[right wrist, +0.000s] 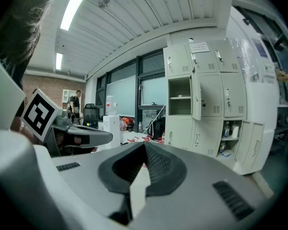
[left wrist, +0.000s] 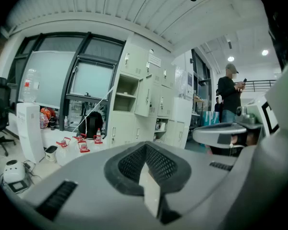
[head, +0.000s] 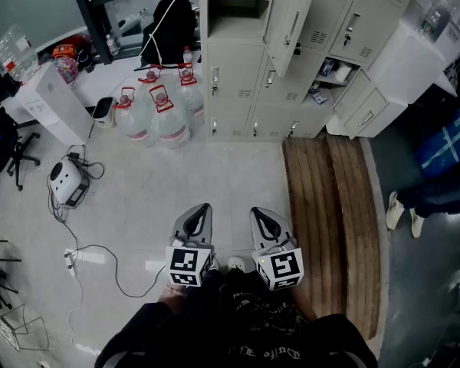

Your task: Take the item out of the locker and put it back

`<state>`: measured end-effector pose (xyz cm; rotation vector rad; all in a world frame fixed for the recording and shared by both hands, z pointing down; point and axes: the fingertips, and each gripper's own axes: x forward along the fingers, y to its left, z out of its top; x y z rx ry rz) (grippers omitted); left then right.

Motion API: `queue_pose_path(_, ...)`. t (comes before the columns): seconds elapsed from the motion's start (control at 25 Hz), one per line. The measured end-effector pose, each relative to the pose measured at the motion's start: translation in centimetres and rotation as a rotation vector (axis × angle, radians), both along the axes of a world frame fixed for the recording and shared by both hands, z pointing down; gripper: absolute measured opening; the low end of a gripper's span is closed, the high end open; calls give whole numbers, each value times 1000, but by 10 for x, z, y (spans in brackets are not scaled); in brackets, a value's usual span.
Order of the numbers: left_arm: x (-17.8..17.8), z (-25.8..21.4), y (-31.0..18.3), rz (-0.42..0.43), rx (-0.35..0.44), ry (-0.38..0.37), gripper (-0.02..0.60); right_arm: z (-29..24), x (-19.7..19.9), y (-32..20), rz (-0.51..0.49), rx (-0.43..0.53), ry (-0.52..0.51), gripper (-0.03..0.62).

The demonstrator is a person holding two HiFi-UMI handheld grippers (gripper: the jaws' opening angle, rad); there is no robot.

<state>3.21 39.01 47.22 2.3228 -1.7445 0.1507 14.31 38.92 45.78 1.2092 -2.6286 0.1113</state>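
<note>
A bank of cream lockers (head: 291, 60) stands ahead across the floor. One upper compartment (head: 238, 2) is open and looks bare, its door (head: 290, 18) swung out. A lower compartment (head: 330, 73) is also open and holds several small items (right wrist: 228, 131). Both grippers are held low and close to my body, far from the lockers. My left gripper (head: 202, 208) has its jaws together with nothing between them (left wrist: 146, 145). My right gripper (head: 258, 211) is shut and empty too (right wrist: 145, 145). The two sit side by side, a little apart.
Several large water jugs (head: 157, 106) stand left of the lockers. A wooden board strip (head: 330, 205) lies on the floor to the right, with a person's feet (head: 402, 209) beyond it. A white device with cables (head: 65, 182) and an office chair (head: 8, 152) are at left.
</note>
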Motion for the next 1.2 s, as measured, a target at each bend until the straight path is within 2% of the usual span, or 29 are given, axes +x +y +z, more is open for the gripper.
queue_pose_path(0.36,-14,7,6,39,15,-7,6,1,-11,2,55,28,-12,3)
queue_pose_path(0.64,-32,15,9,44,4,-1,6,10,-4,-3,177,-16,-60,5)
queue_pose_path(0.88,-28,20,-8,66,3,47,6,17,0,-28,182,-32,-67,5)
queue_pose_path(1.2,-27,20,-75,19,3,21,6,16,-6,-109,117,-31,-71,5)
